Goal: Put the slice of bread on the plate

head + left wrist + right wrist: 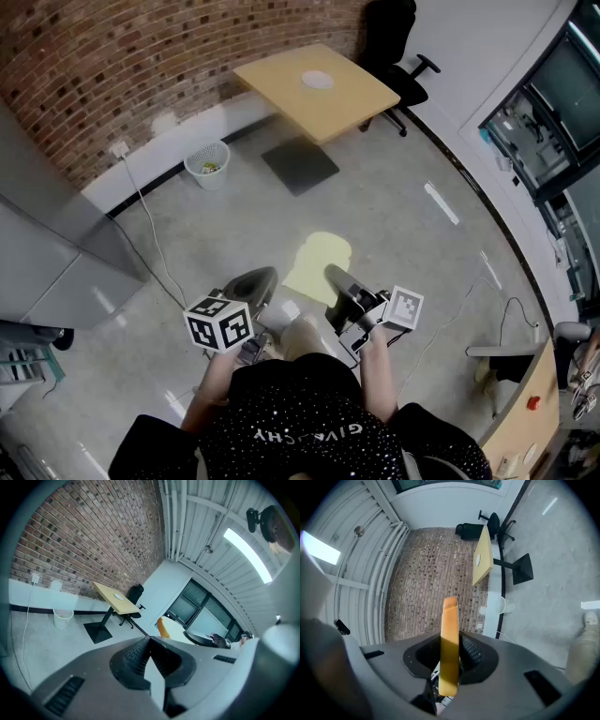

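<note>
One pale-yellow bread slice (311, 262), crust apparently orange-tan.

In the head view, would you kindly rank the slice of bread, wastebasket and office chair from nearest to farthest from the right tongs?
1. Slice of bread, held in the right tongs.
2. Wastebasket, left, by the brick wall.
3. Office chair, top, behind the table.

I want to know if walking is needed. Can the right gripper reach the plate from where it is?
Probably not. The right gripper, shut on the bread slice, is close to the person, while the plate sits on the table across open floor. Nothing blocks the way.
</note>
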Motion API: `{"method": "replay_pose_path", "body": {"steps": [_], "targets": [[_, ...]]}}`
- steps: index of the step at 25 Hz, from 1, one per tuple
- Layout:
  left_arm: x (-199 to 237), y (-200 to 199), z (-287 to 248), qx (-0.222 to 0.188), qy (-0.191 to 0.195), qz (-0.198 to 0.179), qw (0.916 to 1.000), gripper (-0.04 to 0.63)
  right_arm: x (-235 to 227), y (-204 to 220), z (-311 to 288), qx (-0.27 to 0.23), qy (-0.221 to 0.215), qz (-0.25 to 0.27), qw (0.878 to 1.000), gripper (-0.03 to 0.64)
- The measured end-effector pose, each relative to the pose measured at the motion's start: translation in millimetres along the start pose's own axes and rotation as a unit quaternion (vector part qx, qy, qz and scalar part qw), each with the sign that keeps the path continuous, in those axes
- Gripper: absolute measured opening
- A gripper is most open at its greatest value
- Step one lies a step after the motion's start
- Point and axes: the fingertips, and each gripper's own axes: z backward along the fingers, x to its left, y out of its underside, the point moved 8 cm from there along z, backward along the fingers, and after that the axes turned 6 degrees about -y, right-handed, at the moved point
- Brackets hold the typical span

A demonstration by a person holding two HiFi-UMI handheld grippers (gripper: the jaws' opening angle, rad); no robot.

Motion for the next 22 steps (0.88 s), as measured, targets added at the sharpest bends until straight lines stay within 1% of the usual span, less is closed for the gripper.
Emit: {"method": "replay_pose_path", "body": {"steps": [4,8,13,17,22], "targets": [[5,2,0,0.000,-0.005,-0.002,1.0000,0.011,0,-3,-5,0.000,0.002,0.007,1.000,0.091],[15,-13,-4,-0.007,-0.005,0.006,0.9999,0.011,0,-10,-22,0.006,0.010,0.008,1.000,0.091],[29,-27,-27,-0.009,-0.009,0.012,0.9999,0.011,-11,-33,-44,0.013,0.015,0.009,1.000,0.091],[42,-47,-60,-0.009,-0.009,0.014,0.9998,0.011,-22,-69,-69,0.013,0.007,0.008,1.000,0.091],[57,-97,-122,-0.014,-0.011,0.003,0.9998,0.011,-37,-139,-109,0.013,-0.008,0.011,1.000,0.091]]}}
